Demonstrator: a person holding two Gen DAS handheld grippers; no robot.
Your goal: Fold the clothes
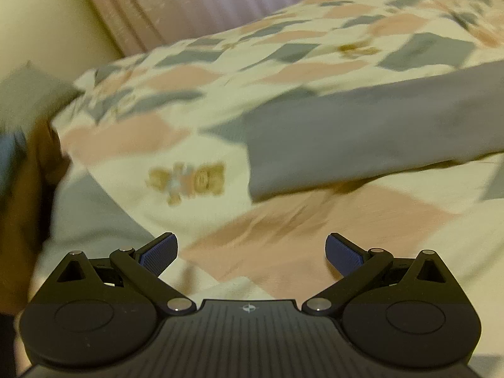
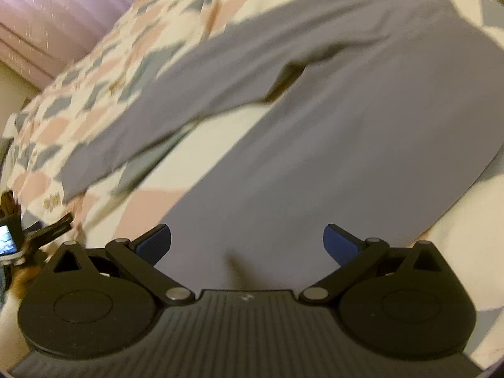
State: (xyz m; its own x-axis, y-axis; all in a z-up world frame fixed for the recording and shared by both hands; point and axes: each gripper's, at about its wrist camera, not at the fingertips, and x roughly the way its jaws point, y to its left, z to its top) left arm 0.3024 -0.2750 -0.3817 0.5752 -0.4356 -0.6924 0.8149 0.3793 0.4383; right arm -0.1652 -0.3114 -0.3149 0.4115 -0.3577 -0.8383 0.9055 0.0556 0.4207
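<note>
Jaws wide on both grippers, nothing held.

Right gripper (image 2: 247,245) hangs over the hem of the grey top (image 2: 315,145), which lies flat on the quilt (image 2: 220,132), cloth spanning the gap between its fingers. Left gripper (image 1: 250,253) has only quilt between its fingers, the sleeve (image 1: 362,138) ahead and to the right. Folding looks unstarted; next, each likely needs to pinch an edge.

both wrist views look forward and down, close over the bed (image 1: 283,47); the left faces a sleeve end, the right the grey garment (image 2: 315,157) both share.
</note>
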